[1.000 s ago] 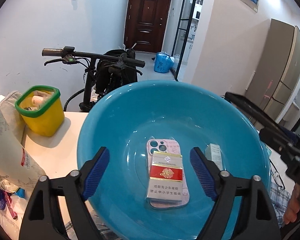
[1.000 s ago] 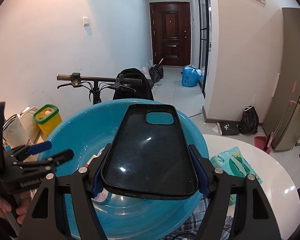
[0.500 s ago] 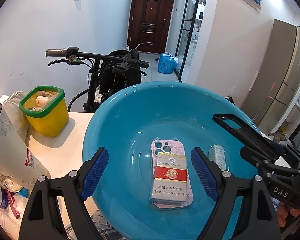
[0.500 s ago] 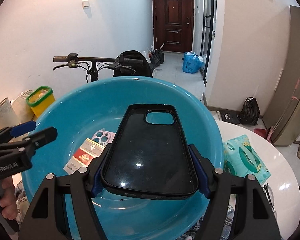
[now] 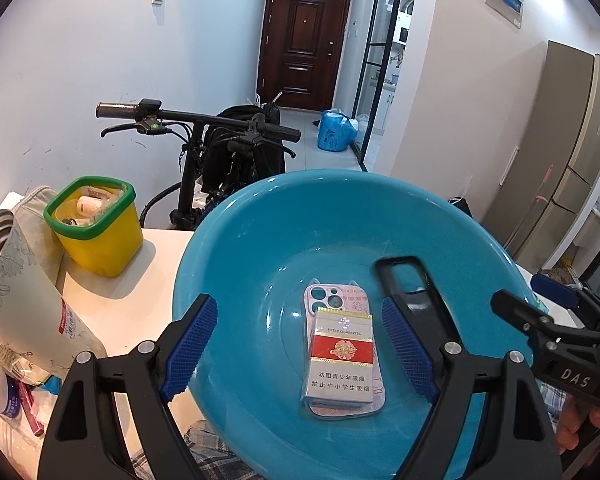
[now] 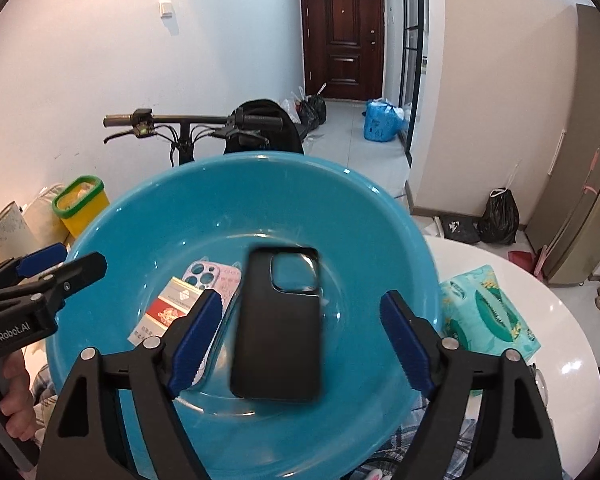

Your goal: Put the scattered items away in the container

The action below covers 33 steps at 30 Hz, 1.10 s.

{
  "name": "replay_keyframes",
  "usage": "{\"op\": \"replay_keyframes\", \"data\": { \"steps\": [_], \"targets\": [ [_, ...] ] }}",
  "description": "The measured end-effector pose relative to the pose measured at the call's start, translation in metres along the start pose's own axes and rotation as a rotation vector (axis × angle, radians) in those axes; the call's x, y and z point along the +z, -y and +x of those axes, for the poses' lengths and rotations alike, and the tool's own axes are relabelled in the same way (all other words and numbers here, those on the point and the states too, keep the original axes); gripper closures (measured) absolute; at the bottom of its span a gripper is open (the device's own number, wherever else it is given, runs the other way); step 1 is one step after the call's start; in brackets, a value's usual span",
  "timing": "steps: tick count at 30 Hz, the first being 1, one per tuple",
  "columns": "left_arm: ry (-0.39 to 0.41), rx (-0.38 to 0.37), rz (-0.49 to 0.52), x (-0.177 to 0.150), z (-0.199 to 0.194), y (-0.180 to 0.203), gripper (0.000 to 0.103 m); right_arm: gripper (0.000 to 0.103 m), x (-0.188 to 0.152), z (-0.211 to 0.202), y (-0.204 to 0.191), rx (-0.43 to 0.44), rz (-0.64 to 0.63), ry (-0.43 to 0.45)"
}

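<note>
A blue basin (image 5: pixel 340 184) holds a red and silver cigarette pack (image 5: pixel 340 356) that lies on a pink phone case (image 5: pixel 340 298). My left gripper (image 5: pixel 298 312) hovers open over the basin with nothing between its fingers. In the right wrist view my right gripper (image 6: pixel 300 300) is over the basin (image 6: pixel 260 176) and its jaws are opening. A black phone case (image 6: pixel 278 328), blurred, sits loose between them over the basin floor, and neither pad touches it. The left wrist view shows the black phone case (image 5: pixel 410 280) partly hidden behind a finger.
A yellow tub with a green rim (image 5: pixel 96 232) and a flowered paper bag (image 5: pixel 16 292) stand left of the basin. A teal tissue pack (image 6: pixel 484 312) lies on the white table (image 6: pixel 560 340) to the right. Bicycle handlebars (image 5: pixel 196 120) stand behind. Plaid cloth lies under the basin.
The right gripper's jaws have spread and the black phone case has left them, dropping toward the basin floor. The left gripper has not moved.
</note>
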State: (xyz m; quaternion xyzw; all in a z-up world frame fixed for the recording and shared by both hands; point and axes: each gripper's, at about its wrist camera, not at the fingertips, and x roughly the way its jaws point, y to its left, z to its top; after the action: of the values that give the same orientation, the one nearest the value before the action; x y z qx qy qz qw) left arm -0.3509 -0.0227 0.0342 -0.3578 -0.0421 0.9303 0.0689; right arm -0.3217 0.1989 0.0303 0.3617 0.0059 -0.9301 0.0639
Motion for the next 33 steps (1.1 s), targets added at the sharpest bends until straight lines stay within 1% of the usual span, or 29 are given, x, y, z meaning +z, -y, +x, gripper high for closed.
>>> {"op": "replay_keyframes", "data": {
  "steps": [4,10,14,17,19,21,23,28,33],
  "targets": [
    [0.019,-0.009,0.001,0.004,-0.010,0.001,0.017,0.019,0.004,-0.010,0.004,0.001,0.014,0.028],
    [0.068,0.004,0.019,0.009,-0.032,0.005,0.017,0.019,0.011,-0.028,0.007,-0.002,0.028,0.077],
    [0.082,-0.007,0.014,0.012,-0.049,0.008,0.017,0.019,0.014,-0.042,0.008,-0.002,0.036,0.117],
    [0.124,-0.014,0.009,0.013,-0.067,0.011,0.017,0.018,0.016,-0.054,0.007,-0.006,0.040,0.150],
    [0.166,-0.007,0.019,0.014,-0.082,0.014,0.017,0.014,0.018,-0.062,0.006,-0.012,0.037,0.173],
    [0.205,0.014,0.031,0.014,-0.097,0.017,0.017,0.013,0.020,-0.070,0.004,-0.023,0.032,0.195],
    [0.223,0.037,0.035,0.015,-0.108,0.017,0.017,0.013,0.022,-0.078,0.002,-0.032,0.026,0.218],
    [0.294,0.018,0.041,0.015,-0.140,0.021,0.017,0.012,0.024,-0.099,0.001,-0.033,0.025,0.271],
    [0.356,0.034,0.058,0.013,-0.169,0.028,0.017,0.009,0.024,-0.123,-0.001,-0.031,0.021,0.330]
  ]
}}
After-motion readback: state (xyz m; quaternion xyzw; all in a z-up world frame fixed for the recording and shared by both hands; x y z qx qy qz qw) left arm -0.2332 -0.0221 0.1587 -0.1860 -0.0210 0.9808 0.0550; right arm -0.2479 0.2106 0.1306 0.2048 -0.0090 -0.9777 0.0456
